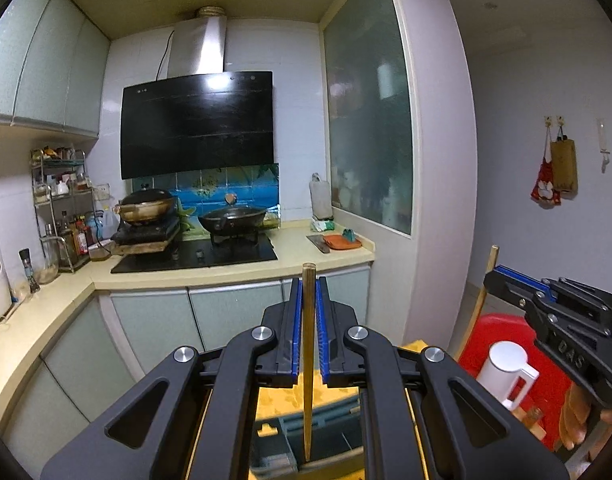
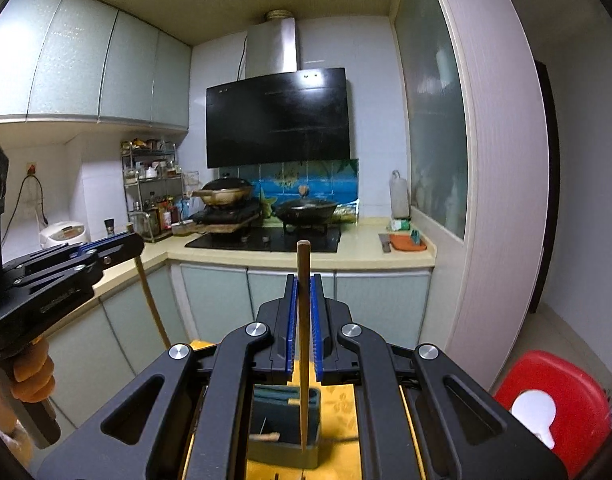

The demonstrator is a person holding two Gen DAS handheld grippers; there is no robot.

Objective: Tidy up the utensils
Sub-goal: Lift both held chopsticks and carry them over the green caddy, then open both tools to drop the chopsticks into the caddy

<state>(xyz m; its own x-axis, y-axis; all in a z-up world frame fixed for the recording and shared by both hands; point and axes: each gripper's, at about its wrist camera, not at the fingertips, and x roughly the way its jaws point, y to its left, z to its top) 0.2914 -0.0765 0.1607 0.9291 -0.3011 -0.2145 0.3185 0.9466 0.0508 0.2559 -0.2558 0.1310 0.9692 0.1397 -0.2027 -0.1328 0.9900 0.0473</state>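
Observation:
My left gripper (image 1: 309, 280) is shut on a wooden chopstick (image 1: 308, 360) held upright, its tip pointing down toward a grey-green utensil holder (image 1: 330, 436) below. My right gripper (image 2: 304, 278) is shut on another chopstick (image 2: 303, 344), also upright, with its tip over the utensil holder (image 2: 283, 446), which holds a few utensils. The holder stands on a yellow cloth (image 2: 342, 408). The right gripper also shows in the left wrist view (image 1: 494, 276) at the right, gripping its chopstick (image 1: 480, 300). The left gripper shows in the right wrist view (image 2: 133, 242) at the left.
A kitchen counter (image 1: 289, 264) with a hob, two woks (image 1: 231, 218) and a spice rack (image 1: 61, 208) lies ahead. A cleaver and orange board (image 1: 340, 242) lie at its right end. A red stool (image 1: 506, 344) with a white jug (image 1: 506, 372) stands at the right.

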